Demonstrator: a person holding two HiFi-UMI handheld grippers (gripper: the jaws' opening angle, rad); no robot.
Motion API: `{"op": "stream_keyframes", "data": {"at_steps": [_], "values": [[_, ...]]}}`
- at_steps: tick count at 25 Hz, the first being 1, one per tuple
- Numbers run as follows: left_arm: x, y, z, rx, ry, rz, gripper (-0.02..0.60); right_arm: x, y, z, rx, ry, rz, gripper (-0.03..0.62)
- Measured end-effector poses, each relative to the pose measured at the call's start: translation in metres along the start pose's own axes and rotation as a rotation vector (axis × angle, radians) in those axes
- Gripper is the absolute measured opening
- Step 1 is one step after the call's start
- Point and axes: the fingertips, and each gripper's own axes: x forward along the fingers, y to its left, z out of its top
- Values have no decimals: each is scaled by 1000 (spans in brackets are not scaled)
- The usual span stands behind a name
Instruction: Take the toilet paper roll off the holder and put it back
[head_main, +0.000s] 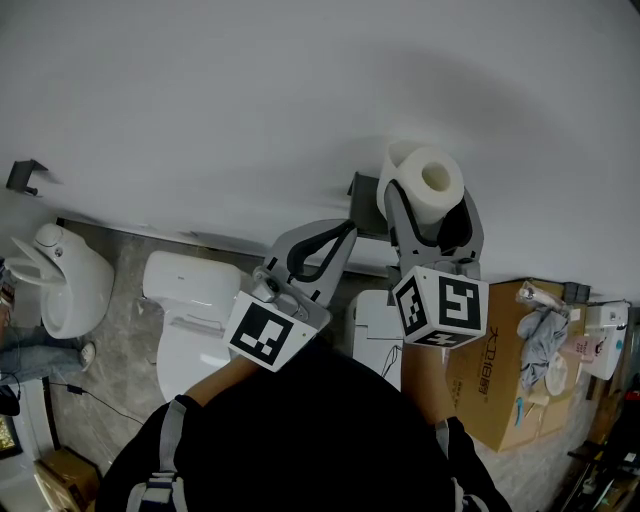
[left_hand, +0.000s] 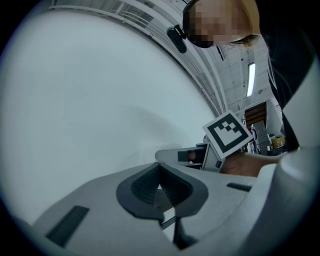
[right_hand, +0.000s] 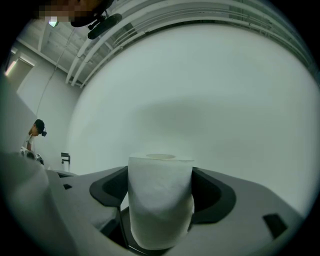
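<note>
The right gripper (head_main: 430, 205) was clamped on the toilet paper roll (head_main: 425, 176), its two jaws pressing the roll's soft sides. In the right gripper view the roll stood on end between the dark pads, its cardboard core pointing away from the camera, with only bare white wall (head_main: 250, 100) beyond it. In the head view the roll was raised against that wall, just to the right of the dark holder (head_main: 361, 188) fixed there. Whether roll and holder touched could not be made out. The left gripper (head_main: 344, 233) was lower and to the left, near the right one but apart from it. Its jaws were closed together with nothing between them, and the left gripper view showed the pads meeting at their tips. A second small dark bracket (head_main: 24, 176) sat on the wall near its left edge. On the grey floor along the foot of the wall stood a white toilet (head_main: 190, 300), and another toilet (head_main: 62, 283) stood further left. An open cardboard box (head_main: 495, 375) holding some packets rested at the right side of the floor.
</note>
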Motion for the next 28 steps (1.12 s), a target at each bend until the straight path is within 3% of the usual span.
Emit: {"op": "stream_keyframes", "data": {"at_steps": [28], "values": [[8,4,-5,-9,10,-2,6,5,6,-25,-4,5,19,376]]}}
